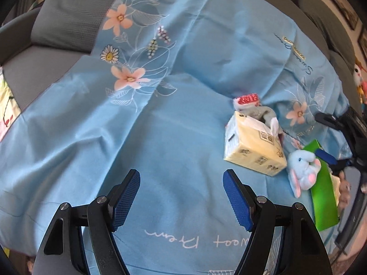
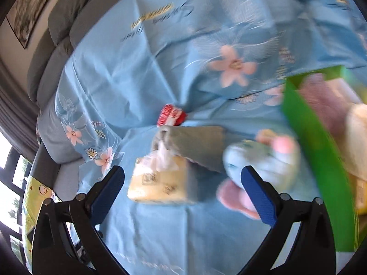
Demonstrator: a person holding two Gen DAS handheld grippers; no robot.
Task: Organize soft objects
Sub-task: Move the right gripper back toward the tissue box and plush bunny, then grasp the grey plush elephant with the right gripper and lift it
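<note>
A blue plush elephant (image 1: pixel 302 169) with pink ears lies on the blue floral sheet (image 1: pixel 160 126), against a green box (image 1: pixel 323 188). A yellow tissue pack (image 1: pixel 254 146) sits left of it, with a grey plush toy (image 1: pixel 261 112) and a red-and-white soft item (image 1: pixel 247 99) behind. My left gripper (image 1: pixel 181 197) is open and empty over bare sheet. In the blurred right wrist view, my right gripper (image 2: pixel 183 192) is open just in front of the tissue pack (image 2: pixel 158 183) and the elephant (image 2: pixel 259 162). The green box (image 2: pixel 318 155) holds pink and cream soft things.
The sheet covers a grey sofa with cushions (image 1: pixel 73 20). The right gripper's black body (image 1: pixel 351 133) shows at the right edge of the left wrist view. Colourful toys (image 1: pixel 359 78) sit at the far right. A framed picture (image 2: pixel 29 11) hangs on the wall.
</note>
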